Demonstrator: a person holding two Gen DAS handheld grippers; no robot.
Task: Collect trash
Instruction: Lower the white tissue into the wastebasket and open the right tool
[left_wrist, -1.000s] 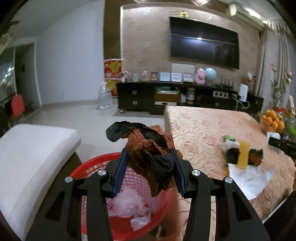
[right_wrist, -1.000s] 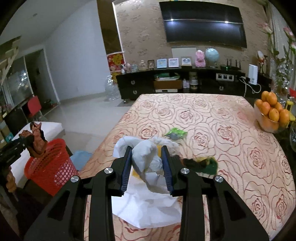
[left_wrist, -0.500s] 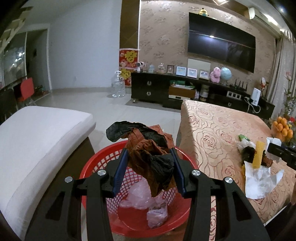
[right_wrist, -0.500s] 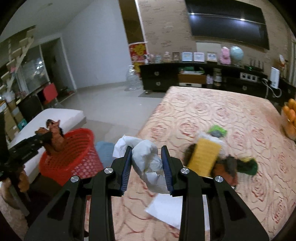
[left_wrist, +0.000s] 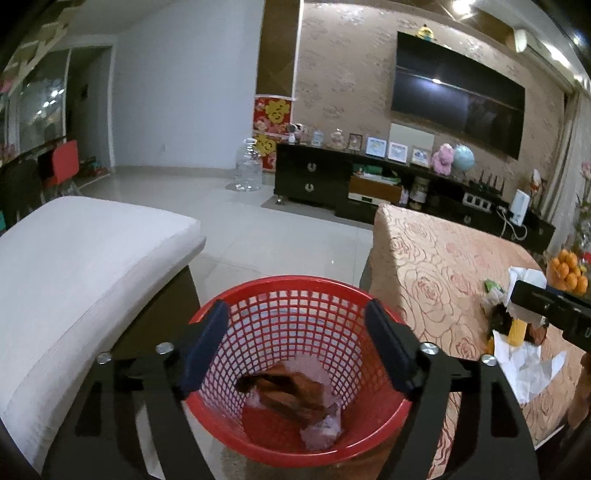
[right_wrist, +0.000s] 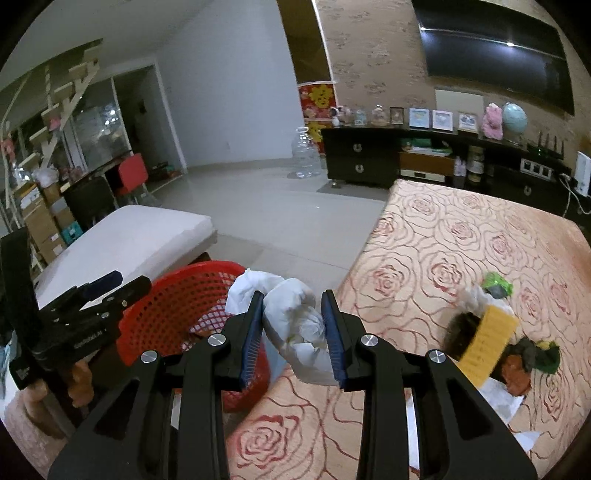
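The left gripper (left_wrist: 297, 347) has just opened its fingers wide over the red basket (left_wrist: 295, 291), and the brown trash (left_wrist: 291, 393) lies inside. The right gripper (right_wrist: 293, 325) squeezes a white paper wad (right_wrist: 295, 317) near the basket, at the surface (right_wrist: 461, 236) edge.

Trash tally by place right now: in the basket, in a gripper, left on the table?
In the red basket: 2 (brown wrapper, pale plastic)
In the right gripper: 1 (white wad)
On the table: 1 mixed pile, pieces not separable
Total: 4
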